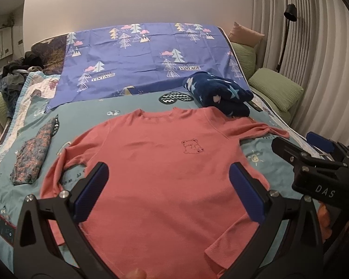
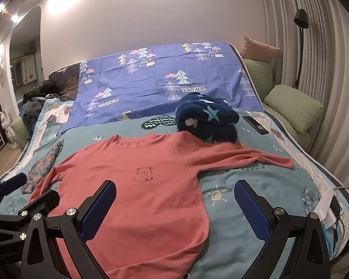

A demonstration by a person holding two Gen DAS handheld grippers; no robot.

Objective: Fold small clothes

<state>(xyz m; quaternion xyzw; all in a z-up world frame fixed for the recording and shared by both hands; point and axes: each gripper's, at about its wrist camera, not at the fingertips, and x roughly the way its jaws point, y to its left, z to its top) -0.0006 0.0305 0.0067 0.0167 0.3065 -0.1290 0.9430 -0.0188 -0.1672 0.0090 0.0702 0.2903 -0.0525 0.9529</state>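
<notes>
The pink long-sleeved top (image 1: 165,162) lies flat, face up, on the teal bedspread (image 2: 239,186), ready for folding; my left gripper (image 1: 169,190) and right gripper (image 2: 174,211) hover above its hem, jaws spread, holding nothing.

"VINTAGE" on purple sheet (image 2: 151,79); "DAS" on right gripper (image 1: 323,162)

A plain pale wall (image 2: 151,23) fills the top of the frame, with pleated curtains (image 2: 314,46) and a black floor lamp (image 2: 301,23) at right. Bright ceiling light glares upper left.
</notes>
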